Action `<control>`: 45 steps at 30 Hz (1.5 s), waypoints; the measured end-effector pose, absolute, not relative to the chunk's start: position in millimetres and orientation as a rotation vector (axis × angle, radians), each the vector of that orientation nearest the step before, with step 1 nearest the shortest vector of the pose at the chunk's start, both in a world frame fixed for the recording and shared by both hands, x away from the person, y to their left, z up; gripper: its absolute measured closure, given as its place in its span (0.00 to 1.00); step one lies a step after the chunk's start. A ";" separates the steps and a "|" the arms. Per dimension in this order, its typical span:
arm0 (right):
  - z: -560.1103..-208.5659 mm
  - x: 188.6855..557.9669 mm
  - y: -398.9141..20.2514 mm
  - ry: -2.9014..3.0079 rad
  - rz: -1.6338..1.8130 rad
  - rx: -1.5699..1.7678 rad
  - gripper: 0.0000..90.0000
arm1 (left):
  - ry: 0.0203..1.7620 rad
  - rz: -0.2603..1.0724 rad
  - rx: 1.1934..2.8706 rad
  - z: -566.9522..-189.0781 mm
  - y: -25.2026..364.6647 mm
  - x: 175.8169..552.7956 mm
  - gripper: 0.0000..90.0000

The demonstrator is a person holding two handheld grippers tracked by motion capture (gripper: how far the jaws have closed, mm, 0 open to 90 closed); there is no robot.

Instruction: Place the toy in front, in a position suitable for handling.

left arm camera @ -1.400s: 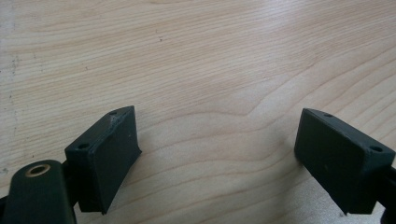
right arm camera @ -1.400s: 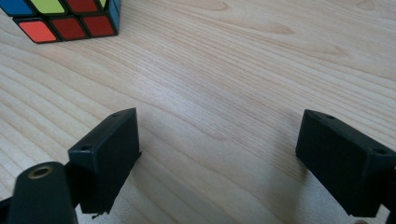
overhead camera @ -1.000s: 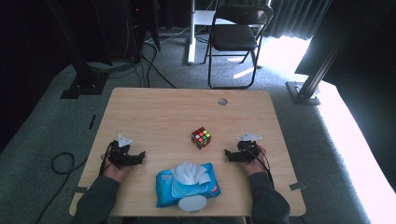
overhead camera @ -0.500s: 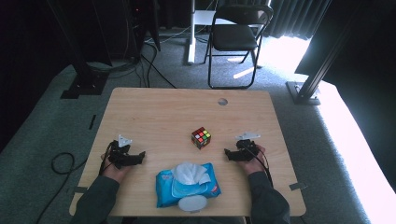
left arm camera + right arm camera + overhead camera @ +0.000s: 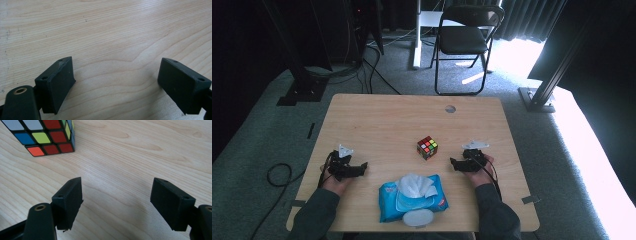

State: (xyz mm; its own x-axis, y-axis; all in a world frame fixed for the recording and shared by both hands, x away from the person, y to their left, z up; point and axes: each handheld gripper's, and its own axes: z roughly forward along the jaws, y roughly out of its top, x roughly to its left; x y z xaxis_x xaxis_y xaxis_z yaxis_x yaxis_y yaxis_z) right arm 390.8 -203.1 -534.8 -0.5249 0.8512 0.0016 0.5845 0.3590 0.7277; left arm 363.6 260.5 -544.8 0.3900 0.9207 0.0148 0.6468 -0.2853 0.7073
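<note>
1. Puzzle cube (image 5: pixel 427 147) sits near table (image 5: pixel 377 120) centre, at ten o'clock from the right gripper (image 5: pixel 454 163), apart from it.
2. Right jaws have just been closing a little; still wide, nothing between.
3. Left gripper (image 5: pixel 362 166) spread, empty.
4. Cube likely light, rigid, slick-faced; best pinched across two opposite flat faces.

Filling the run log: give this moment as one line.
left gripper open, nothing between | right gripper open, jaws just closing a little, nothing between | cube apart | wipes untouched
</note>
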 end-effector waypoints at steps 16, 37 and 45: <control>-525.6 389.1 -187.3 2.264 1.021 1.203 0.28 | 1.338 0.572 2.032 -544.9 260.4 363.6 0.15; -520.0 388.6 -169.3 2.304 1.042 1.149 0.28 | 1.338 0.572 2.033 -544.8 260.5 363.6 0.15; -518.1 389.4 -159.9 2.321 1.049 1.119 0.28 | 1.337 0.572 2.034 -544.8 260.5 363.6 0.15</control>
